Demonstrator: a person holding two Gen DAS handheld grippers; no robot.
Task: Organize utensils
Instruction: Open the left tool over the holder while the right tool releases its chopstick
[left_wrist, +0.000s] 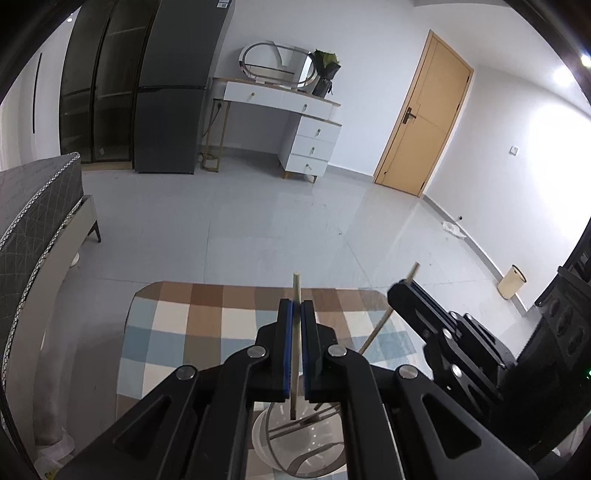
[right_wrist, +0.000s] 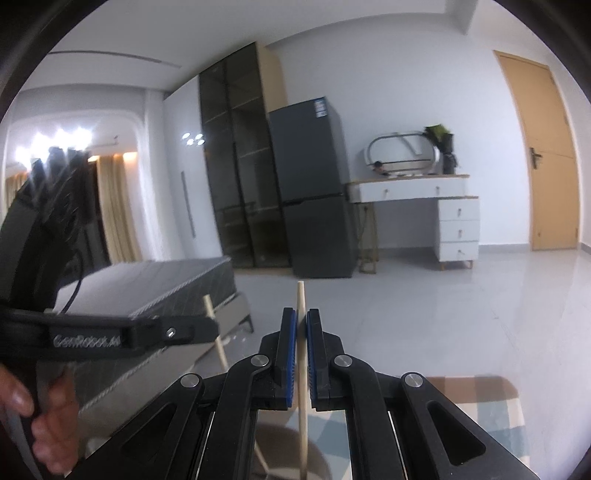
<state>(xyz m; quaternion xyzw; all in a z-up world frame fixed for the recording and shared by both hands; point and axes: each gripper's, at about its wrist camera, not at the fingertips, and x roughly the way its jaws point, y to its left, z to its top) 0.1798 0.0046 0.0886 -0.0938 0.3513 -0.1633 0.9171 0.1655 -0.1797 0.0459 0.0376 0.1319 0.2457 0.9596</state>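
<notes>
My left gripper (left_wrist: 296, 308) is shut on a wooden chopstick (left_wrist: 296, 332) that stands upright, its lower end above a round white utensil holder (left_wrist: 266, 439) with metal utensils inside. My right gripper (right_wrist: 301, 319) is shut on a second wooden chopstick (right_wrist: 302, 369), also upright. In the left wrist view the right gripper (left_wrist: 400, 286) shows at the right with its chopstick (left_wrist: 380, 328) slanting down toward the holder. In the right wrist view the left gripper (right_wrist: 212, 328) shows at the left with its chopstick (right_wrist: 219, 343).
The holder stands on a table with a checkered blue, brown and white cloth (left_wrist: 207, 325). A grey bed (left_wrist: 33, 221) lies to the left. A dark fridge (left_wrist: 173, 110), white dresser (left_wrist: 310, 133) and wooden door (left_wrist: 421, 114) are far across the tiled floor.
</notes>
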